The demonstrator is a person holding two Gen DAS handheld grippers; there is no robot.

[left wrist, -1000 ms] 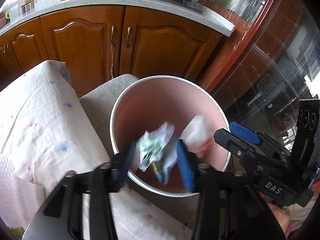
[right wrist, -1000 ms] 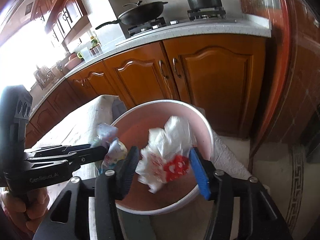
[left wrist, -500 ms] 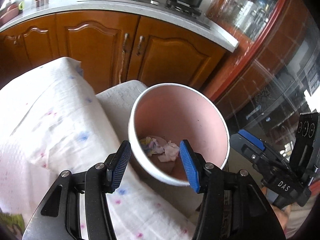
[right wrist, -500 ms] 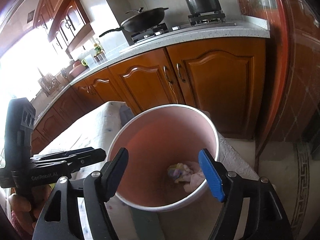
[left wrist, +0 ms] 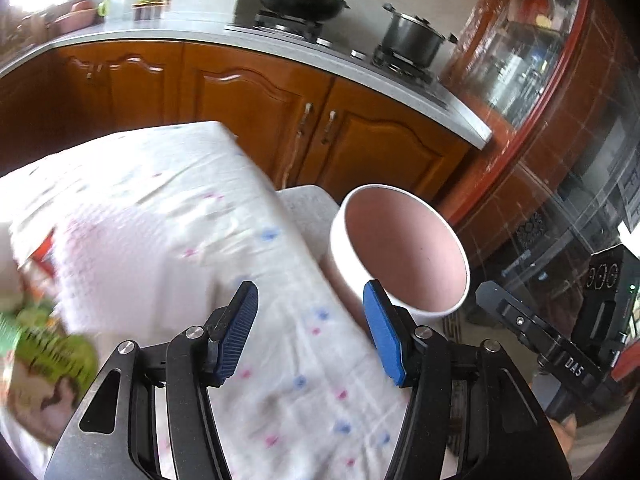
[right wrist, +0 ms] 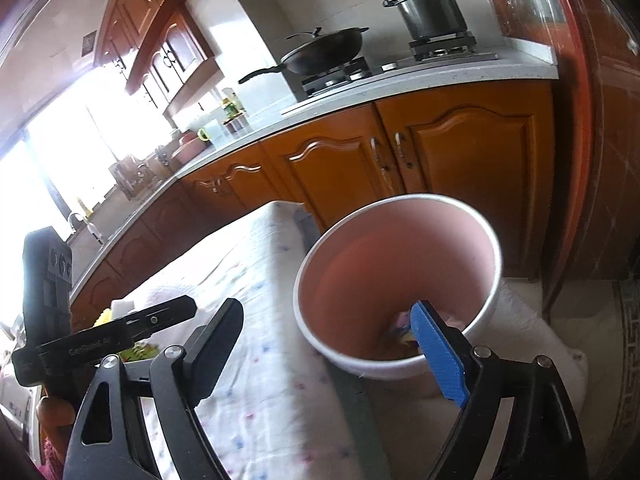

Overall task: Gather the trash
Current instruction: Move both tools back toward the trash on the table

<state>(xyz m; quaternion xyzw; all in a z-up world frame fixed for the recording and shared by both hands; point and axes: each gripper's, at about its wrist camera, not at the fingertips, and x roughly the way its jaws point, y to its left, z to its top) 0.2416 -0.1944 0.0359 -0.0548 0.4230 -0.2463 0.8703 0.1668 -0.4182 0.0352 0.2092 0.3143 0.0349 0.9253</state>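
1. Running along the back of the room is a long grey counter [right wrist: 420, 92] on brown wooden cupboards [right wrist: 472, 168]. It sits at 12 o'clock in both wrist views.
2. Covering the table [left wrist: 168, 216] is a white cloth with small pink and blue dots. It fills the 9 o'clock side of the left wrist view.
3. A big pink bin [right wrist: 492, 264] with a white rim stands just beside the table edge. In the right wrist view it is at the middle, toward 3 o'clock. In the left wrist view the bin [left wrist: 344, 232] is at about 2 o'clock from the claw.
4. A black wok [right wrist: 324, 50] and a shiny steel pot [right wrist: 432, 12] sit on the stove at 12 o'clock.
5. The right gripper [right wrist: 328, 340] has been spreading its jaws, and they stand wide apart with nothing between them. Its blue pad [right wrist: 440, 356] is in front of the near rim of the bin.
6. The left gripper [left wrist: 310, 332] hangs over the cloth, jaws apart and gripping nothing; they have been spreading a little too.
7. A blurry green and white wrapper [left wrist: 48, 356] lies on the table at 8 o'clock in the left wrist view.
8. Small bits of trash [right wrist: 402, 328] lie at the bottom of the bin, partly hidden behind the blue pad.
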